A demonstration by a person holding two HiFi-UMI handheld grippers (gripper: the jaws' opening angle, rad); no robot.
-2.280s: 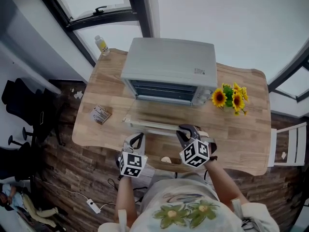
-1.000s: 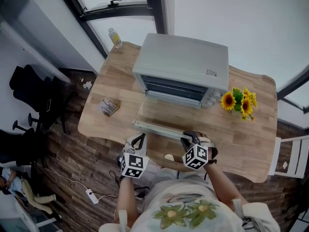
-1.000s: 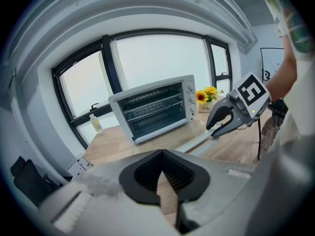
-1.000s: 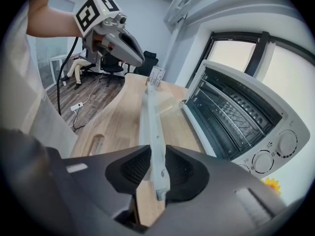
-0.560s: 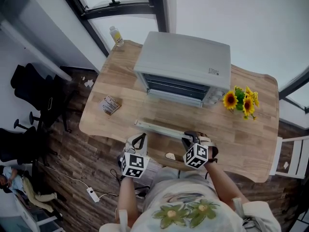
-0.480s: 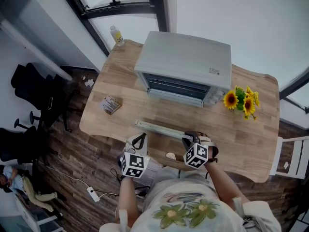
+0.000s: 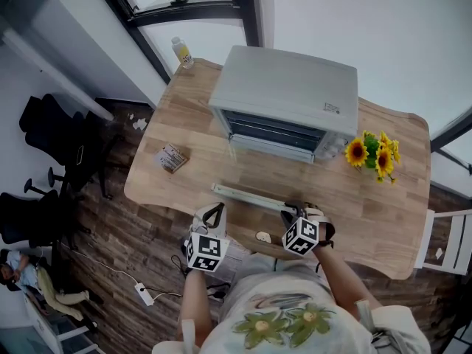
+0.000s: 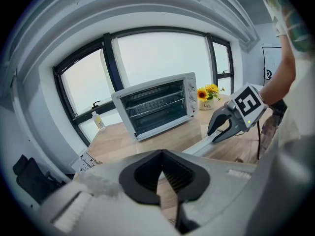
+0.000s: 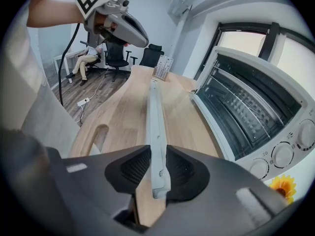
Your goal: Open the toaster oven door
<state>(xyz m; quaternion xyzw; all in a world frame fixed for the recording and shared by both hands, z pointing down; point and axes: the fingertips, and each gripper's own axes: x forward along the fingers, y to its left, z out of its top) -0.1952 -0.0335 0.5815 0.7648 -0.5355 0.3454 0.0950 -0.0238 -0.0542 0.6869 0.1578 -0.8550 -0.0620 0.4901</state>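
Observation:
The silver toaster oven (image 7: 289, 103) stands at the back of the wooden table (image 7: 383, 212) with its cavity showing. Its glass door (image 7: 259, 169) lies folded down flat towards me. My right gripper (image 7: 292, 209) is shut on the right end of the door handle (image 7: 247, 195); in the right gripper view the grey handle (image 9: 156, 132) runs between the two pads of that gripper (image 9: 158, 168). My left gripper (image 7: 213, 211) hovers at the table's near edge, left of the handle, shut with nothing in it (image 8: 163, 176).
A small bottle (image 7: 180, 50) stands at the table's back left corner. A printed packet (image 7: 172, 157) lies on its left side, and a pot of sunflowers (image 7: 375, 153) sits right of the oven. Office chairs (image 7: 44, 139) stand on the floor at the left, a white chair (image 7: 446, 238) at the right.
The right gripper has sunk slightly with the handle, bringing the door flat. The left gripper has stayed in place. The head view has shifted a little.

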